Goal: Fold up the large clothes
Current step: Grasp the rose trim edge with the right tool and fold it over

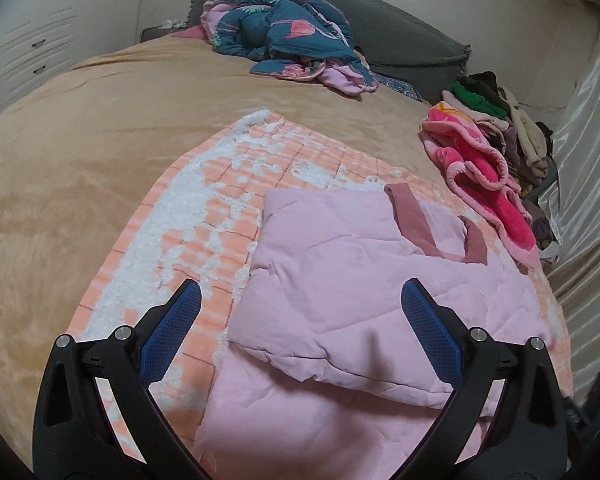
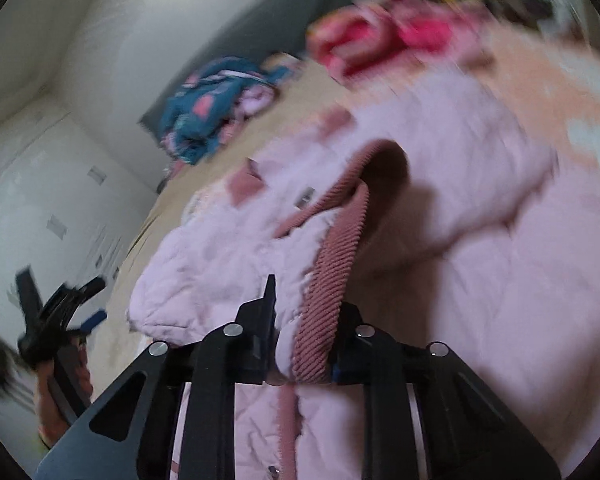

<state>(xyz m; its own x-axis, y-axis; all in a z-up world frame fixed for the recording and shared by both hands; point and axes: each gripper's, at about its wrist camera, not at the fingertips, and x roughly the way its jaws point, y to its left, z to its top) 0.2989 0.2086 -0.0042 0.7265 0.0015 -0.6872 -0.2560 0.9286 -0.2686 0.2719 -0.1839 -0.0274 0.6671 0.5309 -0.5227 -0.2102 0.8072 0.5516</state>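
While the right gripper grips the pink quilted jacket by its ribbed dusty-rose collar band, its jaws stand almost together, with the band and a fold of pink fabric pinched between them. That view is blurred, yet the band shows clearly, arching from 6 o'clock up toward the centre, where it curls over a dark hollow.

In the left wrist view the left gripper hangs over the jacket with its jaws spread wide, the blue pads clear of the cloth and nothing between them. The jacket lies partly folded at 5 o'clock of that picture, one layer doubled over another, two dusty-rose cuffs showing near the centre toward 3 o'clock. It rests on an orange-and-white checked blanket, which spreads toward 10 o'clock over the tan bedspread.

At 12 o'clock a crumpled teal quilt with pink flamingos sits against a grey headboard cushion. At 2 o'clock a bright pink blanket lies just beside a heap of mixed clothes, next to a pale shiny curtain. White wardrobe doors and drawers fill 10 o'clock.

From the right wrist view, the left gripper appears at 8 o'clock, held in a hand, well apart from the jacket.
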